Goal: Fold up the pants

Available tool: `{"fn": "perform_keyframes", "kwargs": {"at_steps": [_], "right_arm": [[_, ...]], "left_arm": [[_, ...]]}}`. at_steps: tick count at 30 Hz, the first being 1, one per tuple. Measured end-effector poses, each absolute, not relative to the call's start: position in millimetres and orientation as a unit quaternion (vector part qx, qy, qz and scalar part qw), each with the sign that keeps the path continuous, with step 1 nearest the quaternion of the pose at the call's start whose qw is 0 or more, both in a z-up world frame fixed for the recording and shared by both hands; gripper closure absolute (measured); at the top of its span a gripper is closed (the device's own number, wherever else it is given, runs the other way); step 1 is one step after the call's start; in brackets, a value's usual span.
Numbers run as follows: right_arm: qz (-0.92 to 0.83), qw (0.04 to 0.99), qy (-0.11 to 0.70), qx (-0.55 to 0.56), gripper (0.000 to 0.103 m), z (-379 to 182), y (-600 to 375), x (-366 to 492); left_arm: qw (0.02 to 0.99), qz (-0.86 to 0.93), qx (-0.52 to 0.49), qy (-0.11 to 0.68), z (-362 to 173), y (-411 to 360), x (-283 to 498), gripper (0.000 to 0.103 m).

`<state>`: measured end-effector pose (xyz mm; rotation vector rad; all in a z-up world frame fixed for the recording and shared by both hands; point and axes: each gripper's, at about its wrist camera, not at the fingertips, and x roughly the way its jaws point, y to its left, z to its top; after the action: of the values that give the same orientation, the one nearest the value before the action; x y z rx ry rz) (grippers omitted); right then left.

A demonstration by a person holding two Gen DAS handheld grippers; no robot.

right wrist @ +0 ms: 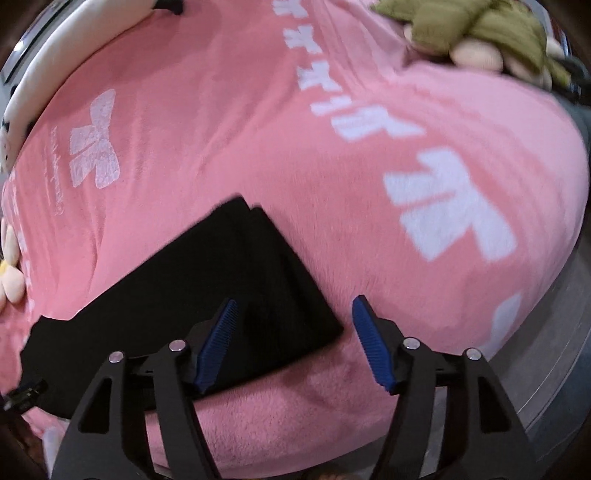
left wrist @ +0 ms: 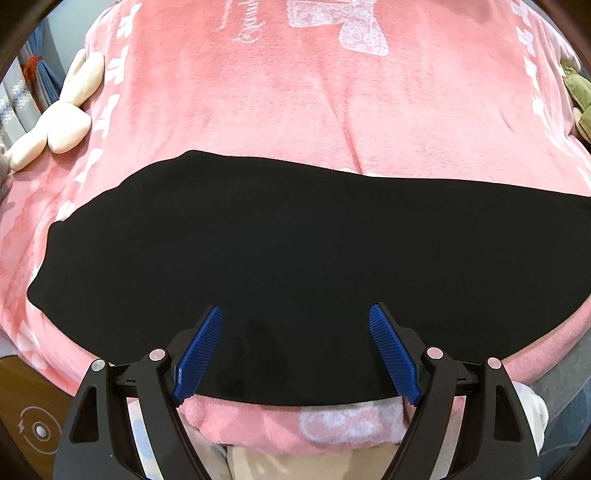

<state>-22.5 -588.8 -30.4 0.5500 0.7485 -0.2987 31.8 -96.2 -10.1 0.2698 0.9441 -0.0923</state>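
Black pants (left wrist: 295, 266) lie flat, folded lengthwise, across a pink blanket (left wrist: 295, 110). In the left wrist view they span the frame from left to right. My left gripper (left wrist: 295, 314) is open and empty, hovering over the near edge of the pants. In the right wrist view the right end of the pants (right wrist: 240, 280) shows, with stacked layers at its far corner. My right gripper (right wrist: 293, 306) is open and empty, its left finger over the cloth and its right finger over the blanket (right wrist: 258, 129).
A cream plush toy (left wrist: 66, 118) lies at the blanket's left edge. A green plush toy (right wrist: 476, 29) lies at the far right. The blanket's near edge hangs down over the bed front (left wrist: 295, 424). A grey floor strip (right wrist: 554, 350) shows to the right.
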Motion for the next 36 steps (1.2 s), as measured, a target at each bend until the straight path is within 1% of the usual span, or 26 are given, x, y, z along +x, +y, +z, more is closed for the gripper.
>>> {"fn": "perform_keyframes", "kwargs": {"at_steps": [2,3,5,6,8,10,16,20,24,27,31,36], "right_arm": [[-0.148,0.881,0.361,0.268,0.039,-36.0,-585.7,-21.4],[-0.155,0.881,0.361,0.265,0.044,-35.1,-582.9,-19.9],[-0.154,0.879,0.361,0.272,0.061,-32.6,-580.2,-18.9],[-0.143,0.878,0.359,0.284,0.081,-30.6,-578.9,-18.3],[-0.117,0.875,0.349,0.314,0.082,-24.2,-574.2,-18.3],[-0.105,0.880,0.336,0.318,0.083,-12.4,-565.0,-18.8],[0.000,0.893,0.284,0.348,0.083,41.9,-508.0,-7.5],[0.068,0.903,0.282,0.317,0.083,74.9,-437.8,19.5],[0.135,0.902,0.290,0.289,0.083,91.2,-364.6,50.1],[0.170,0.900,0.308,0.256,0.083,92.0,-310.2,72.6],[0.204,0.889,0.338,0.230,0.083,77.2,-247.7,96.4],[0.193,0.889,0.371,0.187,0.083,52.4,-199.9,108.3]], "left_arm": [[0.881,-0.044,0.131,0.452,-9.8,-94.6,30.7,0.024],[0.882,-0.043,0.130,0.451,-9.4,-92.7,30.3,0.024],[0.883,-0.041,0.126,0.451,-9.2,-89.4,29.6,0.024],[0.883,-0.041,0.124,0.451,-8.9,-87.2,29.4,0.024],[0.884,-0.040,0.118,0.450,-8.3,-81.1,28.8,0.024],[0.885,-0.041,0.112,0.451,-8.1,-74.3,27.8,0.024],[0.887,-0.041,0.096,0.450,-6.4,-50.0,25.3,0.024],[0.889,-0.036,0.078,0.449,-4.6,-28.1,25.2,0.024],[0.892,-0.024,0.060,0.448,-3.3,1.6,24.3,0.024],[0.892,-0.011,0.048,0.449,-4.1,27.2,25.1,0.024],[0.891,0.003,0.030,0.453,-7.2,61.2,26.1,0.024],[0.891,0.012,0.019,0.452,-7.4,86.3,27.5,0.024]]}}
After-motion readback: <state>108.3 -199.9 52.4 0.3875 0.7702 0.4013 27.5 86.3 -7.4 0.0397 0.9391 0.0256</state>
